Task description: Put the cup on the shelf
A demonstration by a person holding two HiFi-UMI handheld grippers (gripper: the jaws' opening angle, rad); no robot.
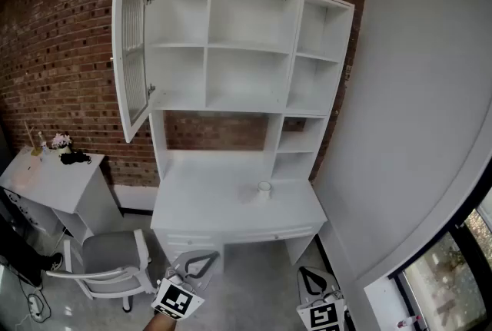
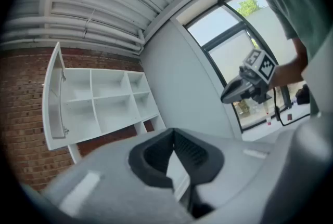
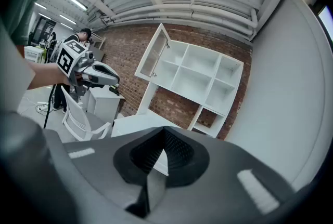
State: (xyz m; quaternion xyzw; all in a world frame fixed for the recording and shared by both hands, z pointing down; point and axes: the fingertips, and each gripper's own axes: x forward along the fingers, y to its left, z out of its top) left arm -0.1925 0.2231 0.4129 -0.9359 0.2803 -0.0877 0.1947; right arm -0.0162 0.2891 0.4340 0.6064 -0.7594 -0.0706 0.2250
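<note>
A small, pale, round cup (image 1: pixel 264 187) stands alone on the smooth white surface (image 1: pixel 207 203) of a desk, toward its right side and just in front of the low cubbies of the white shelf unit (image 1: pixel 246 45), which rises above it against a rough red brick wall (image 1: pixel 61 53). The 2 hand-held grippers hang low at the near edge of the head view, well apart from the cup. The left gripper (image 1: pixel 206 259) and the right gripper (image 1: pixel 307 274) each have their dark ribbed jaws brought together at the tips with nothing between them, a carrying posture suggesting the reach has not yet begun. The shelf unit's square, flat-sided compartments are open-fronted and bare, so any looks able to take the cup. 1 ribbed-glass door (image 1: pixel 132 53) at the upper left hangs swung out, leaving that bay open too. A grey-seated chair (image 1: pixel 115 260) with white arms sits to the left in front of the desk. The next move likely calls for parting 1 gripper's jaws and reaching for the cup's wall.
</note>
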